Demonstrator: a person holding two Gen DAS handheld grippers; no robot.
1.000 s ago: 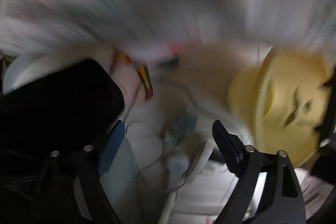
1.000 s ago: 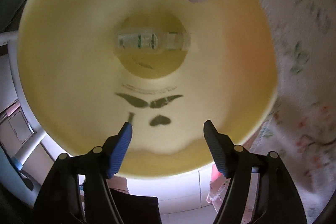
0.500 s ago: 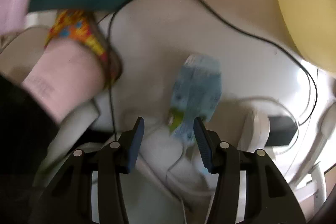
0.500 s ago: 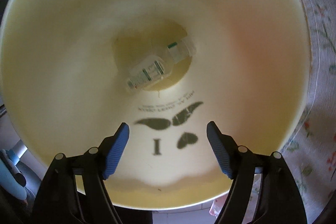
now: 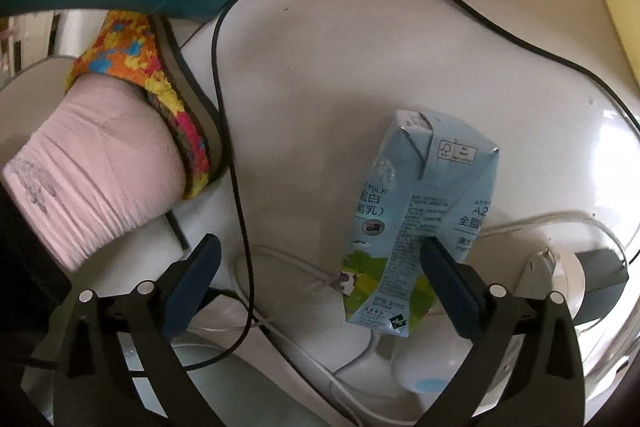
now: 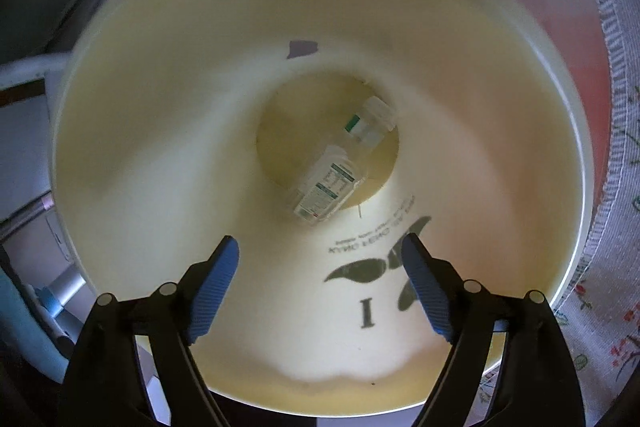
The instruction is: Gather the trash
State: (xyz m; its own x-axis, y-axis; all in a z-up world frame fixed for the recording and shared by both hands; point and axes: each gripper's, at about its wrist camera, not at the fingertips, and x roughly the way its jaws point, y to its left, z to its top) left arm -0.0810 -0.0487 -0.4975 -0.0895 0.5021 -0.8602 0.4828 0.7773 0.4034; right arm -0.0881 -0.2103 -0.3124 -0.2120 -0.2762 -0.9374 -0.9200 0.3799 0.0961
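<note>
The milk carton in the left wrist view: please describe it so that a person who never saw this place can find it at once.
Look at the glossy white floor crossed by a black cable. The milk carton lies there on thin white cords, near a foot in a pink sock. It is the only pale blue box, printed with text and a green meadow.

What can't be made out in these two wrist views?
- Left wrist: the milk carton's lower right side, covered by the left gripper's right finger; contact unclear.
- Left wrist: where the black cable ends, cut off by the edge.
- Right wrist: the bottle's label text, too small.
</note>
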